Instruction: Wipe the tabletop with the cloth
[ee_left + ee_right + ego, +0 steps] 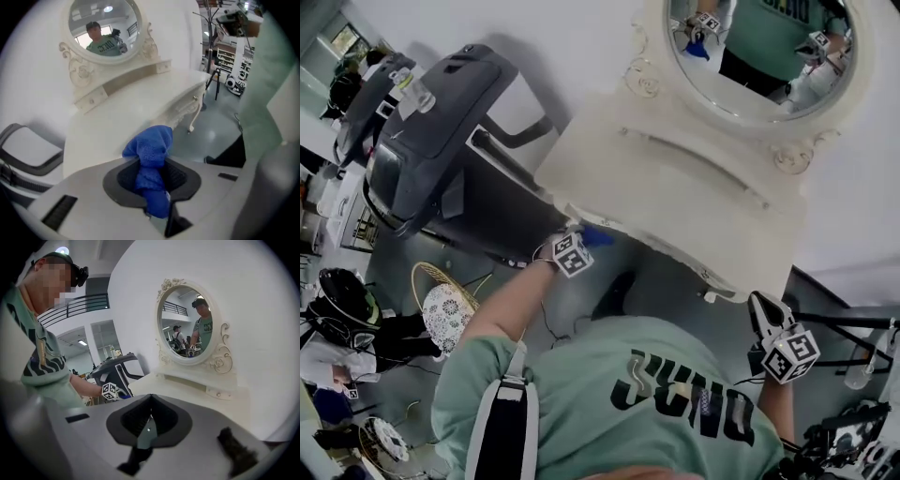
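The white dressing tabletop (pixel 675 202) stands before me under an oval mirror (pixel 759 47). My left gripper (pixel 583 242) hovers at the table's near left corner, shut on a bunched blue cloth (pixel 599 236). In the left gripper view the cloth (pixel 152 145) sticks up from between the jaws of the left gripper (pixel 151 174), above the tabletop's (pixel 126 122) front edge and apart from it. My right gripper (pixel 766 312) hangs off the table's near right corner. In its own view the right gripper (pixel 149 420) is shut and empty, facing the tabletop (pixel 187 392).
A dark treadmill (pixel 441 131) stands close to the table's left side. A carved ledge with small drawers (pixel 117 79) runs along the back under the mirror (pixel 104 28). A stand with thin legs (pixel 213 70) and shelves lie to the right. Clutter and a woven basket (pixel 441 291) cover the floor at my left.
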Tool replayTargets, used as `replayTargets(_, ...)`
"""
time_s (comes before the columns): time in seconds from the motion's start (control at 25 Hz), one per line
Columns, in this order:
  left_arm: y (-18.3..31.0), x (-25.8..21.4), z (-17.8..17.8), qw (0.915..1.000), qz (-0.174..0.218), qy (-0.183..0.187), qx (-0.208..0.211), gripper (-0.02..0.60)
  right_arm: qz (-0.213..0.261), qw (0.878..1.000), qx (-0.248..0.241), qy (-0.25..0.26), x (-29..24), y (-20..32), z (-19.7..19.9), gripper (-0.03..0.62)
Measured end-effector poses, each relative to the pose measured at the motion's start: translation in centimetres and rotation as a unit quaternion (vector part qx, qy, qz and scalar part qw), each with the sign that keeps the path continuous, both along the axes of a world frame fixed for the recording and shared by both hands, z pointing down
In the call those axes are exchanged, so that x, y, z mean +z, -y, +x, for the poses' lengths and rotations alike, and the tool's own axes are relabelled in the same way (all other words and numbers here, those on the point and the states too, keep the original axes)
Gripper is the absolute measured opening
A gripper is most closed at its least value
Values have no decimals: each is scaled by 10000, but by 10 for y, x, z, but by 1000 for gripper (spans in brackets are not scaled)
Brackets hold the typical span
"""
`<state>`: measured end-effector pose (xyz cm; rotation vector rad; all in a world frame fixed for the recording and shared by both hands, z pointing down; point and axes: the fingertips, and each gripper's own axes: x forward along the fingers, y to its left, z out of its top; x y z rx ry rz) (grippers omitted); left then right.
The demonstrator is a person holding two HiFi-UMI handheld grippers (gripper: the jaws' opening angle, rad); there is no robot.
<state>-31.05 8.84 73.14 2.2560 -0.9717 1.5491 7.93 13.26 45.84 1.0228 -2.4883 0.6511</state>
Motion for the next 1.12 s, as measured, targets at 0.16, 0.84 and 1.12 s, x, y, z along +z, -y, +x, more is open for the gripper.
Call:
replayTargets(0.16,122,-45,28,9972,690,-282,-71,97,50,9998,160,-66,-7,23,-6,12)
replayTargets(0.84,354,16,67,9982,570,72,197,97,-496,9921,1035,-505,9,159,-48,12)
replayTargets(1.12,312,16,64,9996,252,49,129,95,-360,9961,700,-403,5,160,-46,12)
